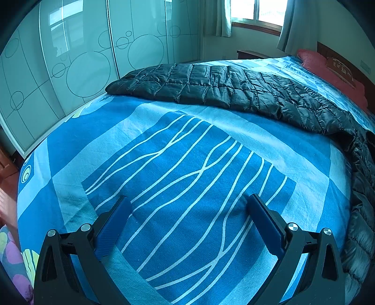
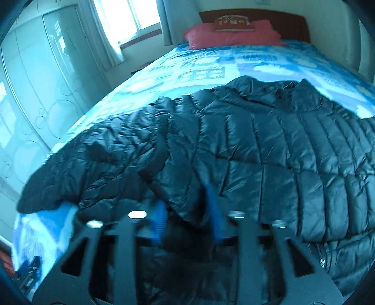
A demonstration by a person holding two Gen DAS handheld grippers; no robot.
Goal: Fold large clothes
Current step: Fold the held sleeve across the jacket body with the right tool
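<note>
Black quilted fabric: a puffy down jacket (image 2: 246,145) lies spread across the bed (image 1: 77,164), one sleeve stretched toward the wardrobe side, the collar toward the headboard.
Bed cover: blue patchwork sheet with white wavy lines, bare under the left gripper.
Left gripper (image 1: 189,223): blue-padded fingers wide apart, nothing between them, hovering over the sheet, well apart from the jacket, which lies beyond it and along the right edge of its view.
Right gripper (image 2: 187,211): blurred, fingers partly apart above the jacket's near hem; a fold of the fabric lies between them, whether the pads press on it I cannot tell.
Pillow (image 2: 234,35): pink, at the wooden headboard.
Wardrobe (image 1: 70,58): glossy pale doors with circle patterns, beside the bed.
Window (image 1: 255,11): bright, curtains at both sides.
</note>
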